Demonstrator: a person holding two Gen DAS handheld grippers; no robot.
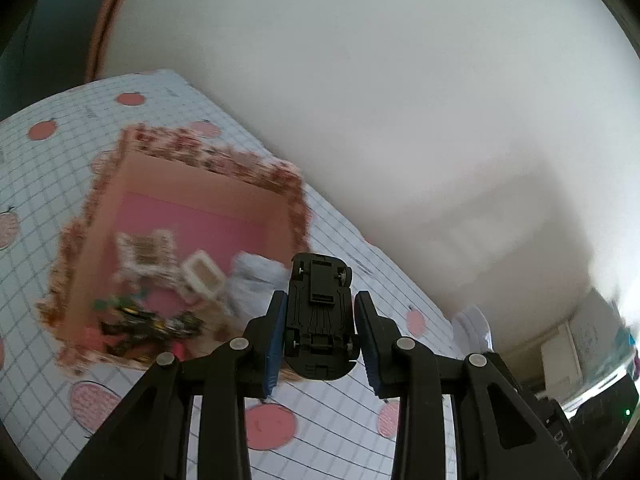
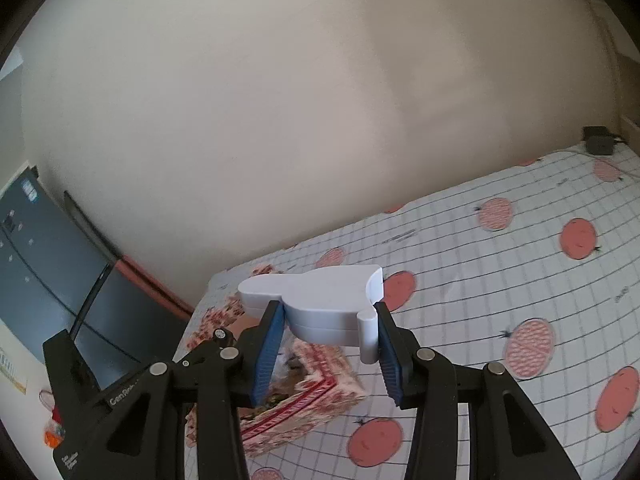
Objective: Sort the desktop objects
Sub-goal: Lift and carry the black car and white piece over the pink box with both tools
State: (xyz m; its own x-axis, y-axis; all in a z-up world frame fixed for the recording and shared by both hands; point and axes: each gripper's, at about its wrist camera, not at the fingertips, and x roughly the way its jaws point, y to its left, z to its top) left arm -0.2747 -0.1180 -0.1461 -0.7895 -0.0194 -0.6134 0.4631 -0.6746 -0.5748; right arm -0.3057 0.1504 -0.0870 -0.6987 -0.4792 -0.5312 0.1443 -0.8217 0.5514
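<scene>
A big plain white wall (image 2: 280, 100) fills most of both views. It looks soft and a bit grey in places, with a faint shadow (image 1: 480, 224) on it. In front of the wall is a table with a white cloth with thin dark lines in squares and round pink-red fruit shapes (image 2: 540, 280). At the far corner of the cloth sits a small dark grey box with a cord (image 2: 599, 141). To one side stands a tall dark blue-grey cabinet with a shiny front (image 2: 44, 248). A reddish-brown strip (image 2: 152, 280) runs along the bottom of the wall there. Bright light (image 1: 616, 344) comes from the far right in the left view, where things are too blurry to tell.
</scene>
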